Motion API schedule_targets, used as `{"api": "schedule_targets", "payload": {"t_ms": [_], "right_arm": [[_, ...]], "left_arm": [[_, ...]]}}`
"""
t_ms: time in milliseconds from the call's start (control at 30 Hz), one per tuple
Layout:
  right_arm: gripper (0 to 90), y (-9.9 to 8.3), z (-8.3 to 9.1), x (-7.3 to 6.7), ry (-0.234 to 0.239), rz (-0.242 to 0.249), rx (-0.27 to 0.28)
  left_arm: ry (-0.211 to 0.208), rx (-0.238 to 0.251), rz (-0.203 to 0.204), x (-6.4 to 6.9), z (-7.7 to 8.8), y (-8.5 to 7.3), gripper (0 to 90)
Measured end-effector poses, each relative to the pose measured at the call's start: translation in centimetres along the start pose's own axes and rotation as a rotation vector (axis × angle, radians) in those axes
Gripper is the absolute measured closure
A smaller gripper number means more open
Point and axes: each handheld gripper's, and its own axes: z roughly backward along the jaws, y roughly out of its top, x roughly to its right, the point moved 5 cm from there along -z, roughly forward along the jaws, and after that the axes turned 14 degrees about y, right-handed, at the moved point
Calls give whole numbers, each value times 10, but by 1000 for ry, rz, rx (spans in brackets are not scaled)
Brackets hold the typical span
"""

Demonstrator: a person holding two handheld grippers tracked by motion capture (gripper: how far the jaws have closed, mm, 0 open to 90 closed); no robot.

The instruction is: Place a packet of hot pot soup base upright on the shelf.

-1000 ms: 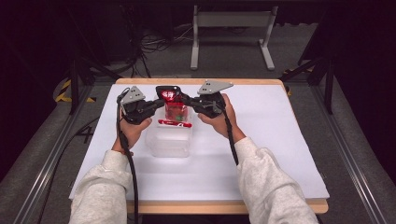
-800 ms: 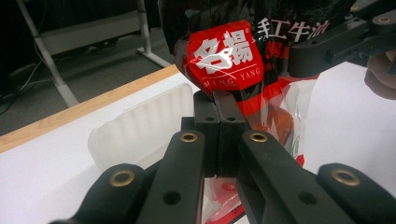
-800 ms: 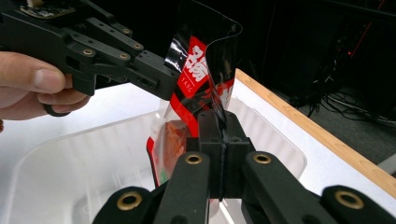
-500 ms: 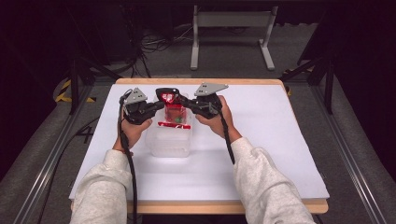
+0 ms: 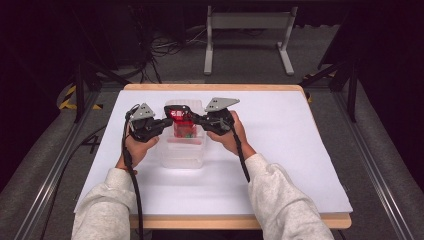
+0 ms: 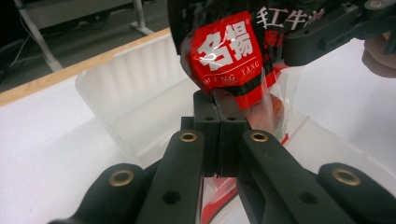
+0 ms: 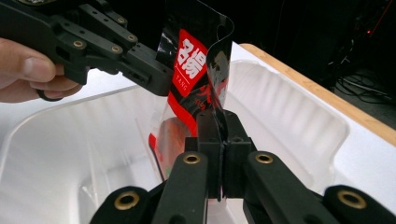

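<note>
Step in hand: both grippers hold a red and black snack packet [image 5: 182, 117] over an open clear plastic box [image 5: 183, 150]; it looks like the packet is being set down into the box, or tugged open above it, and I cannot say which.
Left gripper [image 5: 161, 121]: jaws pressed together on the packet's left edge; the left gripper view shows the film pinched between the pads just below the red label.
Right gripper [image 5: 196, 118]: jaws likewise clamped on the packet's right edge, seen plainly in the right gripper view.
Packet's place: upright, stretched between the two grippers, above the far half of the box, near the middle of the white table cover [image 5: 300, 145].
Next move, as I judge it: if it goes in, both hands must sink together until the bottom rests on the box floor, then the jaws part; let go early and it may tip.
High view: gives the layout, hands at either side of the box, the wooden table edge [image 5: 240, 220] nearest the person.
Gripper views: show the printed label [image 6: 229, 51], the packet's clear lower part with something orange inside, and the box's ribbed lid [image 7: 285, 112] standing open behind.
</note>
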Motion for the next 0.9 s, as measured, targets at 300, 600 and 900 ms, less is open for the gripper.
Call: {"api": "schedule_targets", "payload": {"t_ms": [300,600,900], "right_arm": [[877,-11,-4,-3,5,-15,-27],[882,-15,-10,-6,2,-19,-37],[867,-15,-8,-5,-13,-18,-44]], "left_arm": [[10,-58,-31,5,-2,-12,893],[6,-77,-18,3,-2,-18,890],[21,-76,-27,5,0,-16,886]]}}
